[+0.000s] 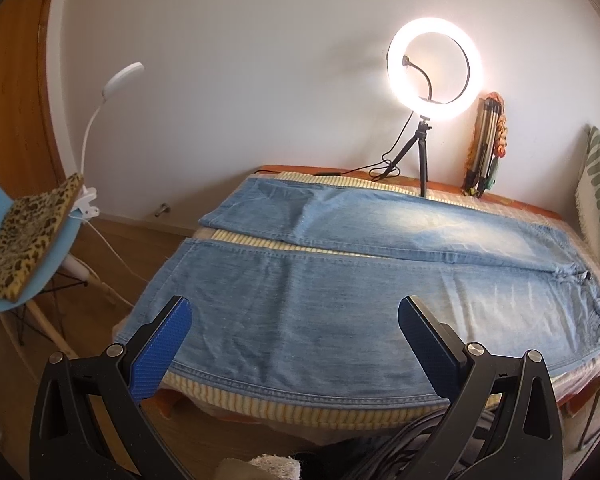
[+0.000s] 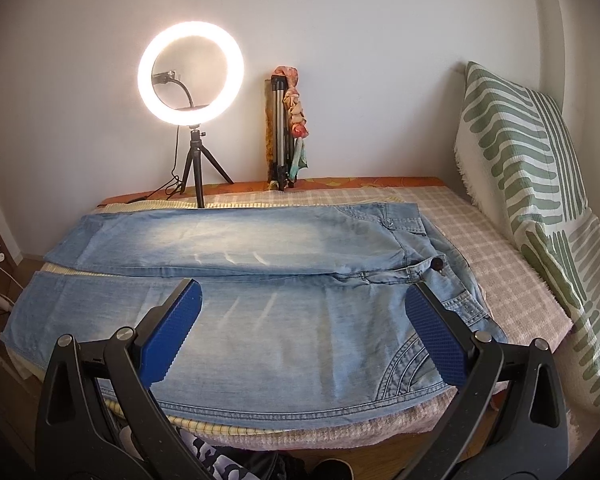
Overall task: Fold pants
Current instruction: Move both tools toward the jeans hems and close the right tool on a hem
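Observation:
Light blue jeans lie flat on the cloth-covered table, both legs spread out to the left, waist at the right. They also show in the right wrist view, with the dark waist button at the right. My left gripper is open and empty, hovering over the near leg close to its hem end. My right gripper is open and empty, above the near leg's thigh and hip pocket area. Neither gripper touches the fabric.
A lit ring light on a small tripod stands at the table's back, also in the right wrist view. A folded tripod leans on the wall. A green-patterned pillow stands right. A blue chair with a leopard cushion and a clip lamp are left.

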### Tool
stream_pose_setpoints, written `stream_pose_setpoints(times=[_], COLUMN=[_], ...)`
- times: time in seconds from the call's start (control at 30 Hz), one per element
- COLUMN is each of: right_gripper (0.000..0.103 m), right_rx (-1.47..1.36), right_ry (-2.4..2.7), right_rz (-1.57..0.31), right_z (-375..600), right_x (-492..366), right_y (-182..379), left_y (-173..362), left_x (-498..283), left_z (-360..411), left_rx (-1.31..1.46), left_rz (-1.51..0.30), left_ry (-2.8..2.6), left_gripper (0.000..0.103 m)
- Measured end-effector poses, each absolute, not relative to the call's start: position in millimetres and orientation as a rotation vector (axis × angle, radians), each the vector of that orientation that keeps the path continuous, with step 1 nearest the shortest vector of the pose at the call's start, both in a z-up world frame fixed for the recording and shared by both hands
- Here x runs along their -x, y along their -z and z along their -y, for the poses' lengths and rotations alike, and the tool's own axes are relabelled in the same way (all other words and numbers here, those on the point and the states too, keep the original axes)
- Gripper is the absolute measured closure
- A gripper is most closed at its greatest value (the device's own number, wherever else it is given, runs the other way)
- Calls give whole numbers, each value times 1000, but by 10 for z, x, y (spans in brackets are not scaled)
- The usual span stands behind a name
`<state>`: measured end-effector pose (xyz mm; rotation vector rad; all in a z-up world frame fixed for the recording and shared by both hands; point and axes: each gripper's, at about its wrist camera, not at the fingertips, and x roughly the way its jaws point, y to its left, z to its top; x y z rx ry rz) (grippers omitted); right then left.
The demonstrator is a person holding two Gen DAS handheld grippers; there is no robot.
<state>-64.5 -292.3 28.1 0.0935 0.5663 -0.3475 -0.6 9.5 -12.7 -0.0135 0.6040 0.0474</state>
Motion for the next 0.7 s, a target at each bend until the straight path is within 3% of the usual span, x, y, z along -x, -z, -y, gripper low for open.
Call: stream_pose_setpoints(times=[0.47,0.7], right_gripper=[0,0], right_rx=[75,87], right_ry=[203,16], right_rz=[-523,-582], right_z=[3019,3112], right_x=[158,-610], right_y=[-420,-448], left_y=[72,8], left_x=[-497,-1049], left_z=[-490,-446], left_rx=[-39,-77], left_rz=[-622,-671], left_ry=[-43,3], left_gripper=[3,16])
